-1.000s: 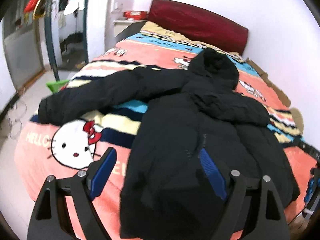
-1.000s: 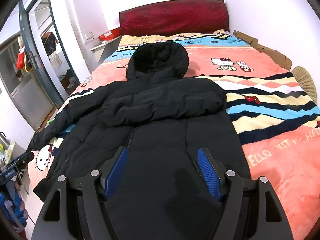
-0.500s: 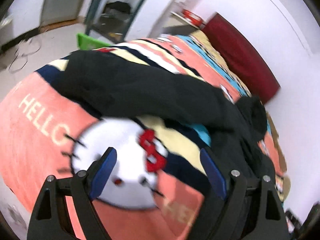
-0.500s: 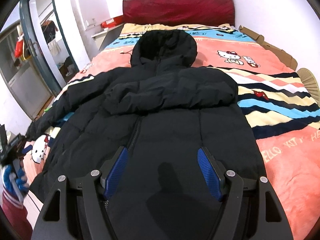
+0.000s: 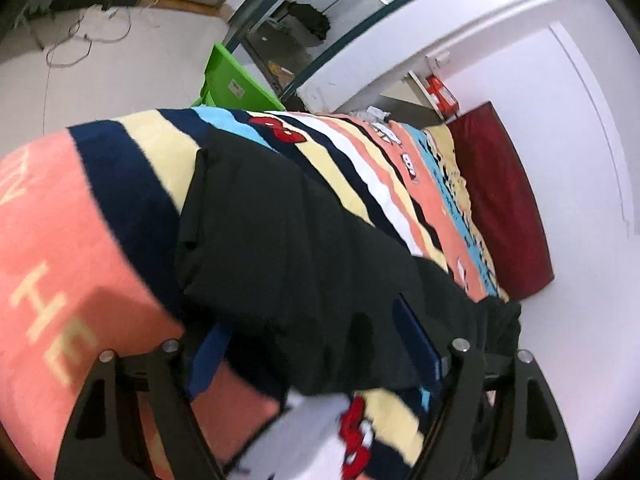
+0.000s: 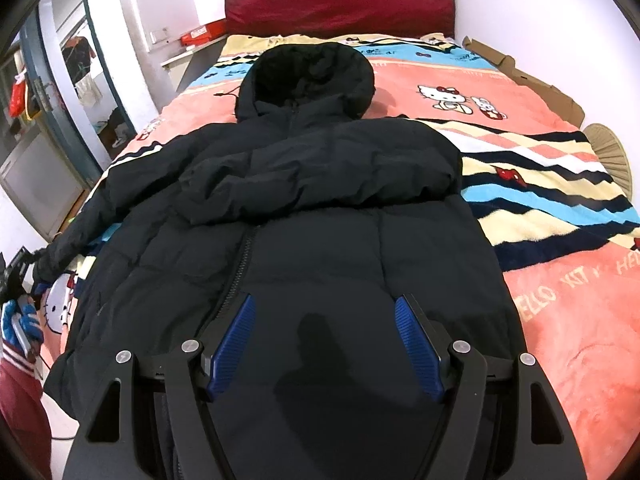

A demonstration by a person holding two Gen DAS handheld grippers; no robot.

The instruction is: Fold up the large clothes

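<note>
Black and puffy, the hooded coat (image 6: 304,216) lies face up along the bed (image 6: 560,320), hood toward the red headboard (image 6: 340,4), zip running down its middle. One sleeve is already folded across the chest, so the body forms a tidier block on that side; the other sleeve (image 5: 280,216) is stretched out sideways over the striped blanket (image 5: 80,208) toward the bed's edge, where it can be reached and brought in the same way.

That job appears to fall to the left tongs (image 5: 316,344). They have just been closing, and the sleeve's end lies between their blue fingers (image 5: 416,340), but the blurred left view does not show whether the pads press the cloth yet, so I cannot tell if they grip. In the right view they sit at the sleeve's cuff.

The right tongs (image 6: 324,344) hang apart and empty over the lower front of the coat, not touching it, probably waiting to steady the body or take the hem once the second sleeve is across.
</note>
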